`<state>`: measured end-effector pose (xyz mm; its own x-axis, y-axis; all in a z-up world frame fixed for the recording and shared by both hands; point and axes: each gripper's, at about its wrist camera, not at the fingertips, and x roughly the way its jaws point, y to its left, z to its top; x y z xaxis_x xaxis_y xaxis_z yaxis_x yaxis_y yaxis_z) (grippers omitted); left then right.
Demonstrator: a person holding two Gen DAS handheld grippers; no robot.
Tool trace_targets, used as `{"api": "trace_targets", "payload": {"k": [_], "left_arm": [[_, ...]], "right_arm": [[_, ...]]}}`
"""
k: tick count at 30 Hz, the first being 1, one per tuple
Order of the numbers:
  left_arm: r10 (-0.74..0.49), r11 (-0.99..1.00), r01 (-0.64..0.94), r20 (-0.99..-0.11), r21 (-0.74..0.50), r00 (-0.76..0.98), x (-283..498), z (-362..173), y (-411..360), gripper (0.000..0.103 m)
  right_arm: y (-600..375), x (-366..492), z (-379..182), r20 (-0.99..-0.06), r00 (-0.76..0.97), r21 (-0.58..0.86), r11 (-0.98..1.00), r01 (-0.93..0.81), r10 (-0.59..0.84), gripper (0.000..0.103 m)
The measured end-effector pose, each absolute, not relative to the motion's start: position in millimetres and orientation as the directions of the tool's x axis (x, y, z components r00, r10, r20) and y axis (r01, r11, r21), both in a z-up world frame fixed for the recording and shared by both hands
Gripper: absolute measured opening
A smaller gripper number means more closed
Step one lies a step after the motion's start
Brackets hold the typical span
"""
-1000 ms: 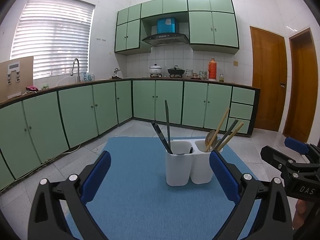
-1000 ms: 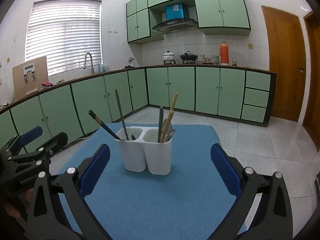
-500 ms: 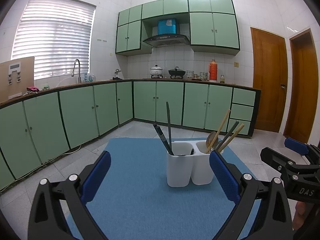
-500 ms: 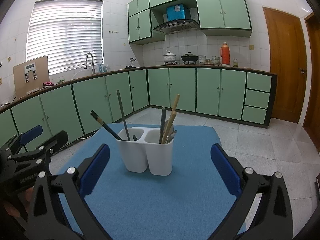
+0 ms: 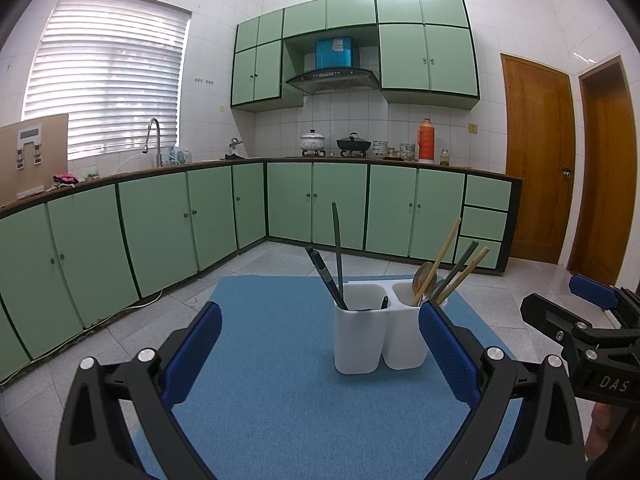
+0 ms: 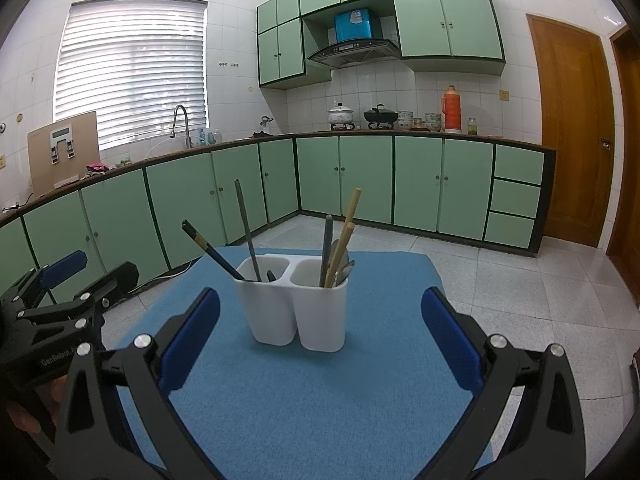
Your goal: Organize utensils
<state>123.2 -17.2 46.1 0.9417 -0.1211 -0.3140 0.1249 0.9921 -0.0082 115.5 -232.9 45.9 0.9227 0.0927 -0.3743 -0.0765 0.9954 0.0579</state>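
Blue felt-like mat covering the tabletop: bare on all sides of the holder; its far edge and both side edges show, with pale tiled floor beyond.

White plastic two-compartment utensil holder: upright near the mat's middle, well clear of every edge. Left compartment holds dark chopsticks leaning left and a thin dark handle. Right compartment holds pale wooden chopsticks, a grey-green handle and a metal spoon.

Left claw: blue pads spread wide, nothing between them, short of the holder.

Right claw: likewise wide and empty; its body reads "DAS" in the left view. The left claw's body reads "GenRobot", partly cut off.
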Motion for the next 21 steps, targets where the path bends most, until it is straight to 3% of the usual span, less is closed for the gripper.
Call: {"api": "trace_targets", "payload": {"k": [21], "left_arm": [[-0.119, 0.992, 0.123, -0.316, -0.008, 0.941, 124.6, 45.5, -16.8, 0.097]], "right_arm": [[-234.4, 115.6, 45.0, -0.375, 0.922, 0.059, 0.995, -0.077, 0.094, 0.098]]}}
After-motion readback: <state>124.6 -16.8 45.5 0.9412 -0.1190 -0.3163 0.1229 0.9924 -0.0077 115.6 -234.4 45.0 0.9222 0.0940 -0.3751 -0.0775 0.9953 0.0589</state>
